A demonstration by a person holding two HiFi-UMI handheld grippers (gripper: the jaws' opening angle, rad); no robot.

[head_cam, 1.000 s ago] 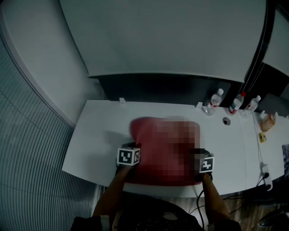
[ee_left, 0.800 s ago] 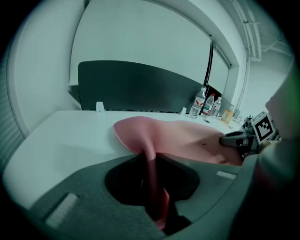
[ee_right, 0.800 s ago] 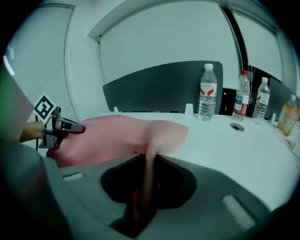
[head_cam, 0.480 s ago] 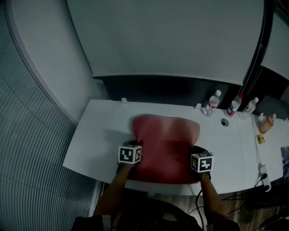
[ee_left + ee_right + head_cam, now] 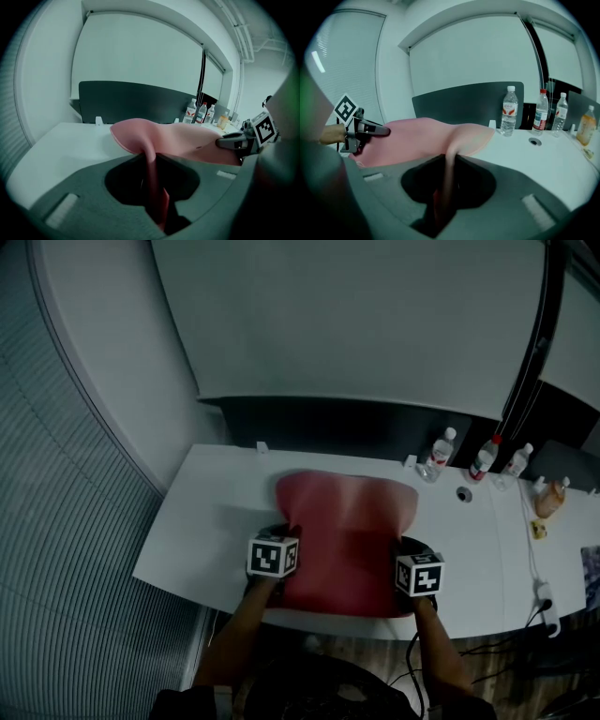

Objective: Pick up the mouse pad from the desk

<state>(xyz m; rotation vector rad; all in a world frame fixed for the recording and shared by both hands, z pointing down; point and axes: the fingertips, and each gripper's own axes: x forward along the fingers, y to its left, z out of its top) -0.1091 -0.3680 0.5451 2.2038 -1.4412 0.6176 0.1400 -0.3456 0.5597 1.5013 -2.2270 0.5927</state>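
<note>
Pink-red mouse pad (image 5: pixel 347 535): near edge raised, pinched tight by your left tool (image 5: pixel 284 535) and right tool (image 5: pixel 403 547). Grasp done. Far edge seems to rest on the table (image 5: pixel 206 521), so lifting it clear remains.

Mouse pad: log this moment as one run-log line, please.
mouse pad | left gripper: jaws shut on near left corner | right gripper: jaws shut on near right corner | near edge raised off desk

Dim, bluish frames; fisheye-warped gripper views
</note>
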